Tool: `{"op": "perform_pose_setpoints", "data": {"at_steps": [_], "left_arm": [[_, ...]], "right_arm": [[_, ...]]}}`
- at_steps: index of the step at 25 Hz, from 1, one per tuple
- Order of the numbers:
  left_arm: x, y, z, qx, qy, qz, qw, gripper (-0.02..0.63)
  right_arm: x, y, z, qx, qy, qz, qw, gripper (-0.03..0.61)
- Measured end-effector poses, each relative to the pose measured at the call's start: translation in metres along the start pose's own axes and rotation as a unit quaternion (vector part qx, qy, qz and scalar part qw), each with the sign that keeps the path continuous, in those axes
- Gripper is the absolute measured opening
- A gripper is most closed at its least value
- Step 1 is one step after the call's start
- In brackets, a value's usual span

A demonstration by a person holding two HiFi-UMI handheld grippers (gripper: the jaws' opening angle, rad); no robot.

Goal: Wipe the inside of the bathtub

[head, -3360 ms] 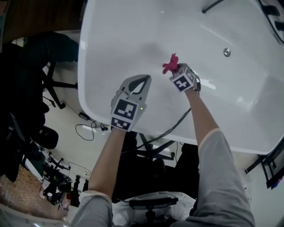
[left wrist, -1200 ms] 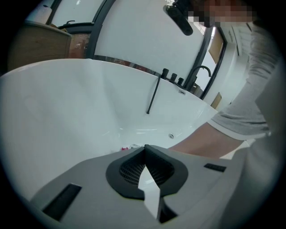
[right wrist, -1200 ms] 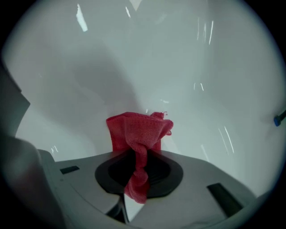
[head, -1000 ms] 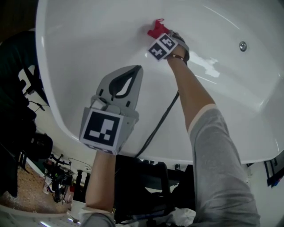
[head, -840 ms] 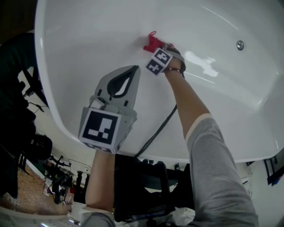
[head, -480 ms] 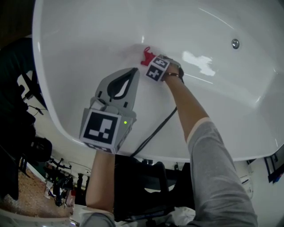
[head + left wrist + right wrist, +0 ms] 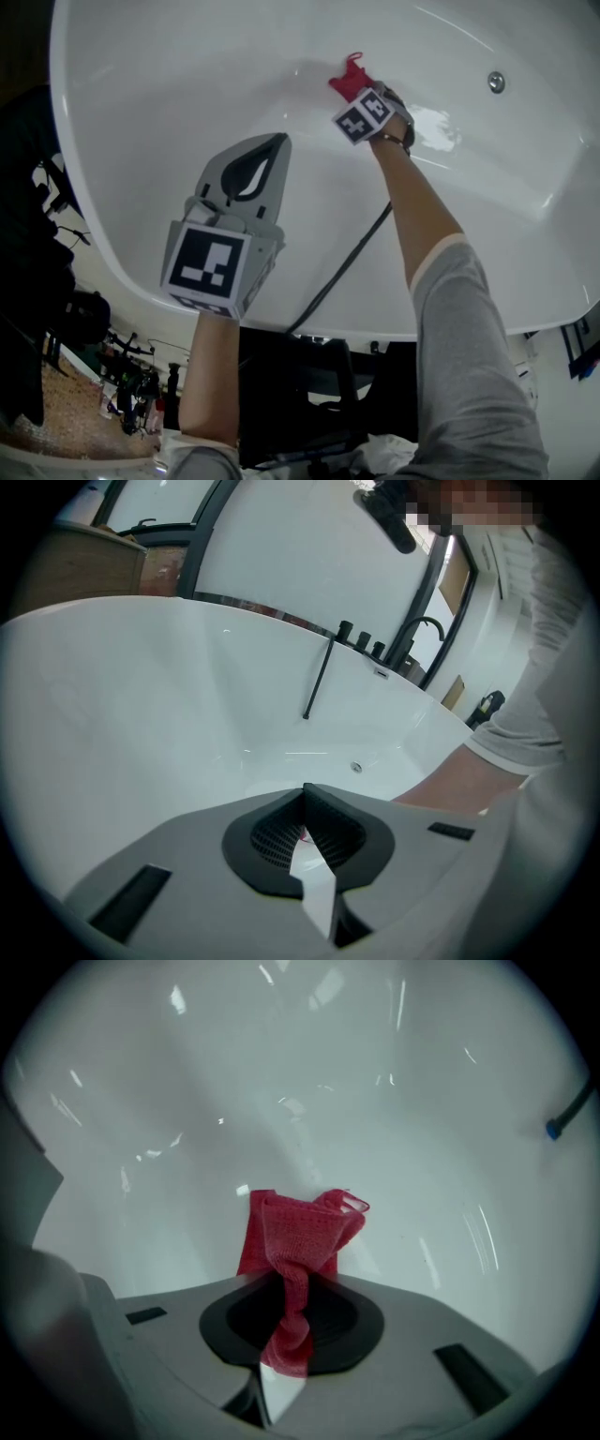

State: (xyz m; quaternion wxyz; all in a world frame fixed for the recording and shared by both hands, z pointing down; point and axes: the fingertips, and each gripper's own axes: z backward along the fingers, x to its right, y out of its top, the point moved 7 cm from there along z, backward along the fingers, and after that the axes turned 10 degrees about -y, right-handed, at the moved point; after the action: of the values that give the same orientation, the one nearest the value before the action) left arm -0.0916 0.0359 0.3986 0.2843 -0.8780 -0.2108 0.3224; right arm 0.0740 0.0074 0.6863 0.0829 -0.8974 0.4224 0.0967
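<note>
1. Head view: my left gripper [image 7: 278,141], jaws pressed together on nothing, hangs above the bathtub [image 7: 141,84] near its left rim.
2. My right gripper [image 7: 364,97] pinches the red cloth [image 7: 349,79] against the inner wall, with bare white surface all around.
3. Round metal fitting [image 7: 496,82] sits well to the right.

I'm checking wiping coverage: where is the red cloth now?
The red knitted cloth is pinched in the right claw, against the inner wall of the white bathtub, upper middle of the head view, left of the round metal drain.
</note>
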Motion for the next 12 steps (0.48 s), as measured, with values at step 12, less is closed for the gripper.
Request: {"op": "perform_pose_setpoints", "data": {"at_steps": [12], "left_arm": [[0.002,0.006,-0.005,0.006,-0.007,-0.003,0.9999,0.004]], "right_arm": [[-0.086,-0.032,0.007,-0.035,0.184,0.127,0.974,0.055]]}}
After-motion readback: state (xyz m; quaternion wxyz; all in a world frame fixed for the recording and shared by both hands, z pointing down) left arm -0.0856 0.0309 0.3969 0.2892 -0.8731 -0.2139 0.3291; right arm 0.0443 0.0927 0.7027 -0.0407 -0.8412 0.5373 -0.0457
